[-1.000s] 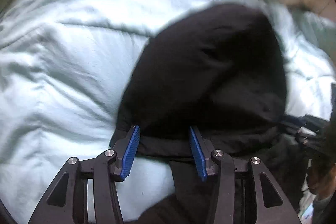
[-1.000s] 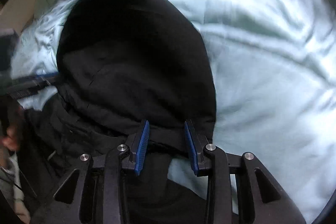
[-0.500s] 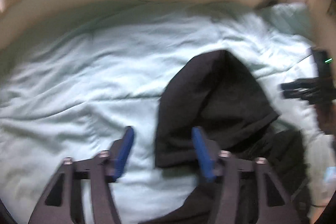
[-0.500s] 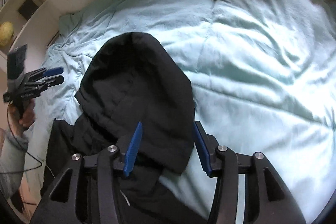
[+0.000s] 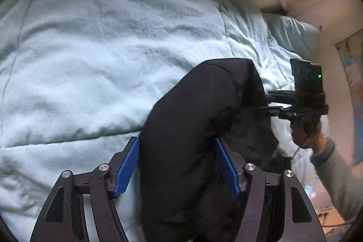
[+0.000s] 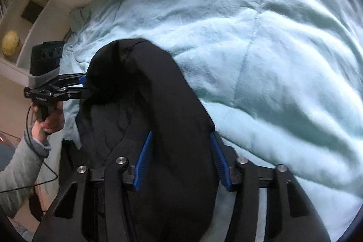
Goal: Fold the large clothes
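Nearest me, my left tool has its blue pads set wide apart, one on each side of a thick roll of the black hoodie. The cloth fills the gap and touches both pads, but with the jaws this wide I judge it is straddled, not pinched. I hold it so because a fold this bulky needs the whole bundle inside the jaws before I close.

My right tool stands the same way: pads spread, the hoodie's other side bunched between them. With one tool at each side I can carry both edges together and keep the fold line straight. If only one side were taken, the cloth would twist.

A little further out, the hoodie rises in a hump between the two tools, and the rounded hood with its centre seam is the highest part. Each camera sees the other tool reaching into the far side of that hump. My right hand grips its handle beside the cloth. Whether the hump is held up by the tools or simply piled there, I cannot tell.

Under and beyond it lies the pale green duvet of the bed, soft and rumpled. It makes a wide bare landing for the fold, though a soft one, so the cloth may drag or sink when I lay it down. At the far end is a pillow, well apart from the hoodie, so it should not get in the way.

The folding looks to be only in its early stage.
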{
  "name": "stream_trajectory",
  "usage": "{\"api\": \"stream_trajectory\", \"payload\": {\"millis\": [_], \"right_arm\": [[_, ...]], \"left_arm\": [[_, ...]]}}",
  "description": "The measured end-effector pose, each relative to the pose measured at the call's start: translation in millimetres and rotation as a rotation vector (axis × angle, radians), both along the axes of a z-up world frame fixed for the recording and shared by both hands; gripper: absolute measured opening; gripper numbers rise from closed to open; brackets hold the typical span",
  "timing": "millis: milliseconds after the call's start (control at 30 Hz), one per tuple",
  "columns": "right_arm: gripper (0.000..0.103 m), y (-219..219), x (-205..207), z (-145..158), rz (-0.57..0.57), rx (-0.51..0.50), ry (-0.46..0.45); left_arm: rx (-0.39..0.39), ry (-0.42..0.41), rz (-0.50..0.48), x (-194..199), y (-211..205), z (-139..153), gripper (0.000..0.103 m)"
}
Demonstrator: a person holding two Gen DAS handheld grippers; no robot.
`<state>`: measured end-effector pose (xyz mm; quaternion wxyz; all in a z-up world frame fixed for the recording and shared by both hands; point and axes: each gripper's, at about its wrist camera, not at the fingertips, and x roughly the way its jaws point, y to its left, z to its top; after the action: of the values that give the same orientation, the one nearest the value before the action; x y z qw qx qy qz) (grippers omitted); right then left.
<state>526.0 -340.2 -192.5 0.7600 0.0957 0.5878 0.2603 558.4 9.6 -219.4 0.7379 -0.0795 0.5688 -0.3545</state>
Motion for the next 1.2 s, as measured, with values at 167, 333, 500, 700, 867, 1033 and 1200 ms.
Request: {"api": "stream_trajectory", "payload": {"millis": [167,333,500,700,867,1033,1200], "right_arm": [[0.013,22.7,-46.7,38.4,0.1,-0.07,-0.14],[0.013,41.2,-110.6,102.7,0.146,-0.114,-0.273],[0.012,67.3,-199.9,166.2,0.183,-0.187,-0.392],[0.012,112.4,-335.8,194.6,0.222,-0.339,-0.513],[0.012,132.1,-438.3,159.8,0.21,-0.36,-0.461],[0.014,137.6,-472.0,77.9,0.158,-0.361,-0.272],[0.021,111.7,-469.4,73.5,0.046,-0.31,-0.149]], "left_arm": [[0.069,-0.152,-0.043,-42.3,-8.2,32.4,0.018],[0.06,-0.306,-0.066,-125.4,2.7,102.0,0.017],[0.056,-0.382,-0.059,-221.9,16.3,149.2,0.016],[0.054,-0.442,-0.062,-354.8,29.4,179.3,0.017],[0.105,-0.349,-0.063,-447.0,36.0,136.1,0.017],[0.143,-0.12,0.011,-474.5,46.0,47.3,0.019],[0.07,-0.101,0.058,-473.9,67.2,69.0,0.02]]}}
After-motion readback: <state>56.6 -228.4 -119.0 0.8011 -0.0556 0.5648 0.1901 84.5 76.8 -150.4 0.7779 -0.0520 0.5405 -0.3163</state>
